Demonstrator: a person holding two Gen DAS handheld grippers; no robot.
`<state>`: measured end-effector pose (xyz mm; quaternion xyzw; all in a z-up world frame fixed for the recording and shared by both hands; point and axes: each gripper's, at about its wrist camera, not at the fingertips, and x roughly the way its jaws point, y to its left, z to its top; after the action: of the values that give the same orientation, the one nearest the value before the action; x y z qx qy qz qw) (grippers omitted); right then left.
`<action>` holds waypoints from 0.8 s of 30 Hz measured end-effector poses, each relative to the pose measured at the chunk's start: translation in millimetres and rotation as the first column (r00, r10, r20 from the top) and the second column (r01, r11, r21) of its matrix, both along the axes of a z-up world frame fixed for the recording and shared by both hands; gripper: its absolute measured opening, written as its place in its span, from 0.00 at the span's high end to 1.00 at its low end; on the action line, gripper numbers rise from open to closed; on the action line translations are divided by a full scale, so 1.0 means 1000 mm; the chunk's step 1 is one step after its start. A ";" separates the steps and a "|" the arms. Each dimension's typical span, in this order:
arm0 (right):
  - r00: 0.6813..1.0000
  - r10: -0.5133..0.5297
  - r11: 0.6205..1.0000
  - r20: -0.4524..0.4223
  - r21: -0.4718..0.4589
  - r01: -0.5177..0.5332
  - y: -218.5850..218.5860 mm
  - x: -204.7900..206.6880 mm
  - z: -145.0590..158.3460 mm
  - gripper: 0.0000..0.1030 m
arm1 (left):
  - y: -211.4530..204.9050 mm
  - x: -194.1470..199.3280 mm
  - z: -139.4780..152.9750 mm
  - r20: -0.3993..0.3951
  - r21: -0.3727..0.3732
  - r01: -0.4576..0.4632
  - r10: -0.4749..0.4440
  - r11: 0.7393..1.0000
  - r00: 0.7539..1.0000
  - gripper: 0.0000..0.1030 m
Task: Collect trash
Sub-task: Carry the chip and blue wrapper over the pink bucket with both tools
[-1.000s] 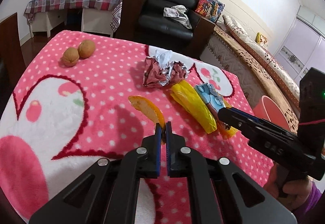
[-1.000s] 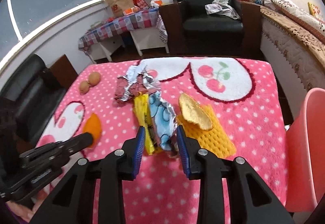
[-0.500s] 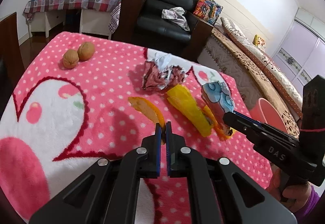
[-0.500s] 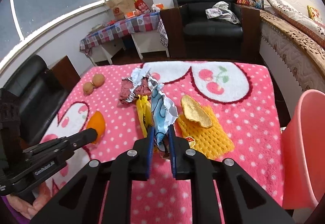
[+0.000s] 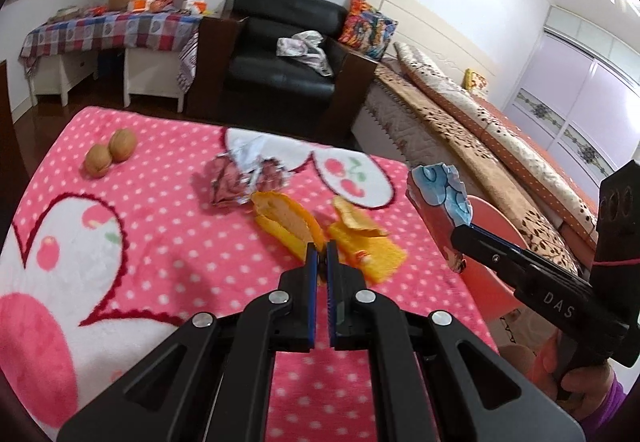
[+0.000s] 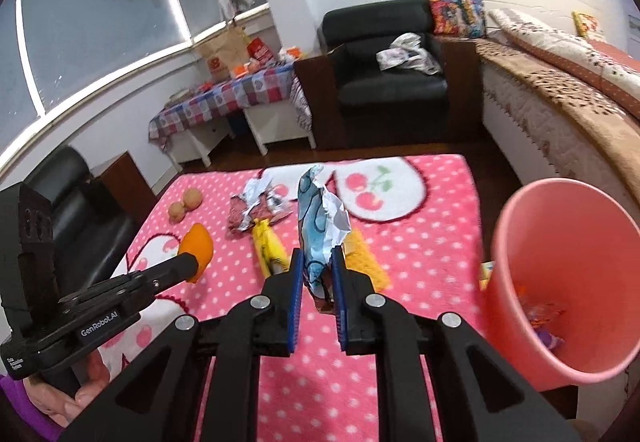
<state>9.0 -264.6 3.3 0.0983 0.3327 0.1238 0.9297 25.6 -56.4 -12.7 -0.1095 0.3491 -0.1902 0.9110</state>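
Right wrist view: right gripper (image 6: 315, 274) now clamps the blue wrapper (image 6: 318, 226) and has lifted it clear of the worktop (image 6: 432, 226); a second ago it lay flat there between parted jaws; the pink bin (image 6: 568, 282) sits close on the right, trash already inside; left gripper (image 5: 321, 258) is pinched on the orange peel (image 5: 294, 219), which has also risen off the pink blanket since the earlier frames; both pieces look ready to go to the bin; left on the worktop: crumpled foil wrapper (image 5: 246, 177), yellow wrapper (image 6: 268, 248), yellow sponge (image 5: 370, 252) with a peel on it, two walnuts (image 5: 110, 153).
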 end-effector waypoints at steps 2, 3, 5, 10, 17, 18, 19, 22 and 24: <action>1.000 -0.028 1.000 0.009 0.000 0.028 -0.010 -0.006 0.003 0.87 | -0.005 -0.001 0.004 0.009 0.003 0.013 -0.013 1.000 1.000 0.97; 0.999 -0.044 0.999 0.013 -0.001 0.044 -0.016 -0.009 0.005 0.87 | -0.010 -0.001 0.007 0.017 0.006 0.022 -0.022 1.000 1.000 0.97; 0.997 -0.077 0.997 0.016 -0.002 0.077 -0.028 -0.013 0.007 0.87 | -0.015 -0.001 0.011 0.024 0.006 0.033 -0.033 0.999 0.999 0.97; 0.988 -0.151 0.989 0.016 0.003 0.151 -0.056 -0.021 0.008 0.87 | -0.035 -0.001 0.024 0.051 0.010 0.069 -0.070 0.998 0.996 0.97; 0.970 -0.244 0.969 0.007 0.026 0.244 -0.096 -0.033 0.005 0.87 | -0.073 0.001 0.033 0.066 0.025 0.136 -0.137 0.990 0.988 0.97; 0.967 -0.253 0.967 0.006 0.029 0.253 -0.100 -0.034 0.004 0.87 | -0.080 0.002 0.034 0.064 0.024 0.150 -0.151 0.988 0.986 0.97; 0.964 -0.265 0.964 0.005 0.034 0.265 -0.106 -0.036 0.003 0.87 | -0.087 0.002 0.035 0.064 0.024 0.162 -0.164 0.986 0.984 0.97; 0.957 -0.291 0.956 0.007 0.041 0.291 -0.118 -0.039 0.002 0.87 | -0.106 0.003 0.037 0.071 0.036 0.199 -0.202 0.979 0.977 0.97; 0.950 -0.311 0.950 0.008 0.039 0.311 -0.126 -0.042 0.000 0.87 | -0.120 0.003 0.038 0.077 0.042 0.228 -0.231 0.973 0.970 0.97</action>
<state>-32.7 -390.2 3.2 0.1658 0.3041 -0.0172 0.9379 28.8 -176.9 25.7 -0.0454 0.3252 -0.2928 0.8981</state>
